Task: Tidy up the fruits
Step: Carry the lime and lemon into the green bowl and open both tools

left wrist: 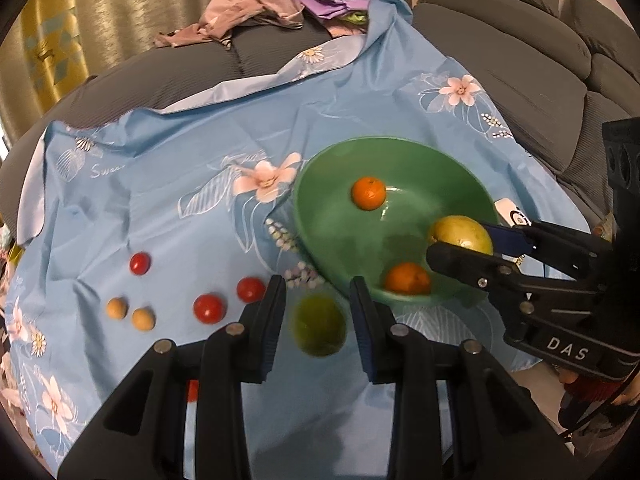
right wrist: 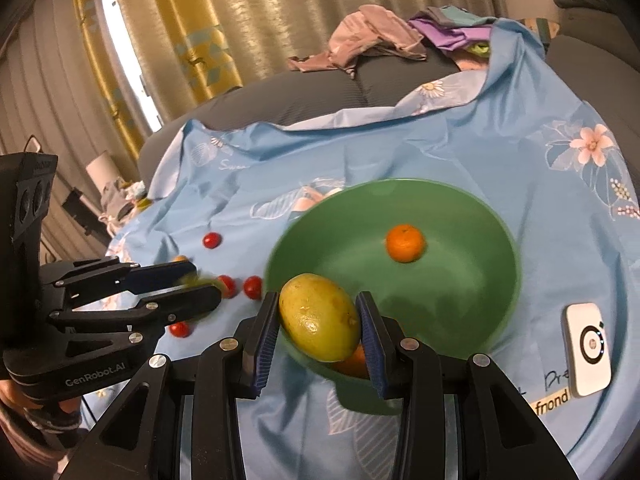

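Right gripper (right wrist: 318,330) clenches a yellow-green fruit (right wrist: 318,328) over the green bowl (right wrist: 504,240), two oranges (right wrist: 405,242) inside; left gripper (left wrist: 318,322) grasps a blurred green fruit (left wrist: 319,326).

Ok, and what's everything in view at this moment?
bowl: one, green, on the cloth
oranges: two, orange, inside the bowl
yellow fruit: one, held over the bowl's near rim
green fruit: one, blurred, between the left gripper's fingers
tomatoes: four, red, on the cloth beside the bowl
tan fruits: two, small, beyond the tomatoes
white device: one, on the cloth on the bowl's other side
cloth: one, blue, flowered, over the sofa
sofa: grey
clothes: a pile, pink and purple, on the sofa
curtains: beige and yellow
left gripper: black, around the green fruit
right gripper: black, gripping the yellow fruit
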